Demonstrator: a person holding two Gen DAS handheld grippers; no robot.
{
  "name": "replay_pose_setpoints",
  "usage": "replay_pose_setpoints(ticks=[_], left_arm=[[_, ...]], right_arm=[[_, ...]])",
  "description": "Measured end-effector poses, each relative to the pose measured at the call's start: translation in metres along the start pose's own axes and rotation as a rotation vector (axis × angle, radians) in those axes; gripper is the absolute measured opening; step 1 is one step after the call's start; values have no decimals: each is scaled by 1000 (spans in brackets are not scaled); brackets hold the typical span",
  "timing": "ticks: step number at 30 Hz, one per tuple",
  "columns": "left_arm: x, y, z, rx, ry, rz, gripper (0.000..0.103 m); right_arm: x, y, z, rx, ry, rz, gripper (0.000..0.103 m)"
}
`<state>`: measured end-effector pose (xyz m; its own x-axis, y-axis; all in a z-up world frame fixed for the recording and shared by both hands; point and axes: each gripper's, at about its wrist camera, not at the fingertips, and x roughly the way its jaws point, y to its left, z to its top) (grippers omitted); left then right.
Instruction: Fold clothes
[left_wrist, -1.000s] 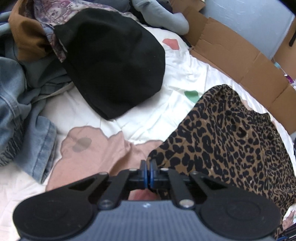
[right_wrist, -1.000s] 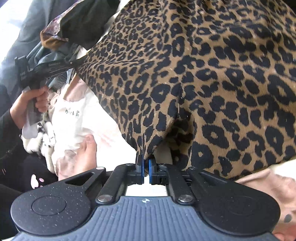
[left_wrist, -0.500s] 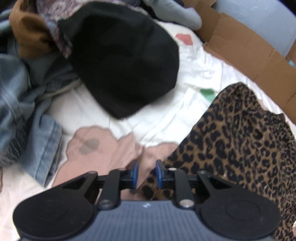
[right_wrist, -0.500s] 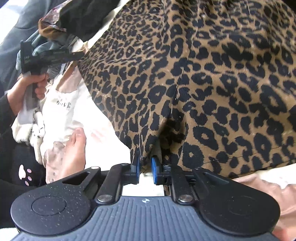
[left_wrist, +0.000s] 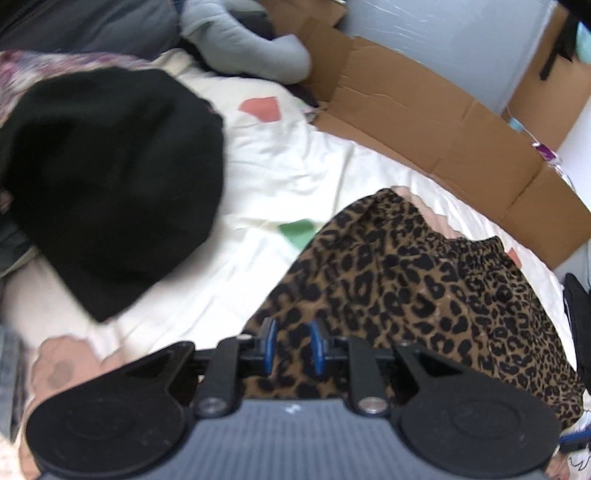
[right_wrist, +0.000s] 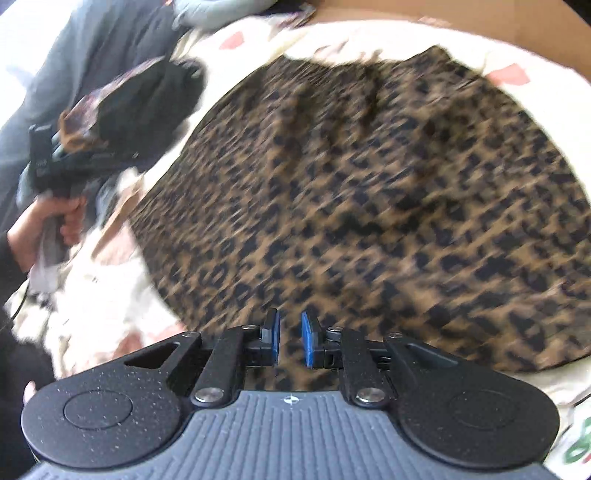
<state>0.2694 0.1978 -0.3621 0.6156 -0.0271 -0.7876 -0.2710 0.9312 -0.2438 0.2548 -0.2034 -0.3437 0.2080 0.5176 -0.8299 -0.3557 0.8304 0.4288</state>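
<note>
Lying flat on the bedsheet (left_wrist: 295, 173): the leopard-print garment (left_wrist: 424, 280), spread over the white sheet with its pastel patches, gathered waistband at the far edge.
Left gripper (left_wrist: 291, 347): hangs just above the near-left corner of the leopard-print garment; its blue pads (left_wrist: 269, 345) stand a little apart, having just opened, with only the cloth lying below the gap and nothing pinched.
Right gripper (right_wrist: 290, 339): hangs above the near edge of the leopard-print garment; its jaws have just parted slightly, and the pads (right_wrist: 306, 341) press on nothing. That view is blurred.
Person's left hand (right_wrist: 44, 229): grasps the handle of the left gripper, seen left of the leopard-print garment from the right wrist view.
Black garment (left_wrist: 110, 184): rests on the sheet to the left of the leopard-print garment, well apart from it.
Grey sleeve (left_wrist: 243, 44): beyond the black garment, far-left of the leopard-print garment.
Cardboard (left_wrist: 443, 122): flattened along the far side of the leopard-print garment, against the wall.
</note>
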Motion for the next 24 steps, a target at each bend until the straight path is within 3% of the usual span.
replay_pose_setpoints(ticks=[11, 19, 24], left_arm=[[52, -47, 12, 119, 41, -60, 20], [82, -45, 26, 137, 38, 31, 20], [97, -35, 30, 115, 54, 75, 19]], right_arm=[[-7, -63, 35, 17, -131, -183, 13], [0, -103, 57, 64, -194, -267, 13], [14, -133, 81, 164, -231, -272, 13]])
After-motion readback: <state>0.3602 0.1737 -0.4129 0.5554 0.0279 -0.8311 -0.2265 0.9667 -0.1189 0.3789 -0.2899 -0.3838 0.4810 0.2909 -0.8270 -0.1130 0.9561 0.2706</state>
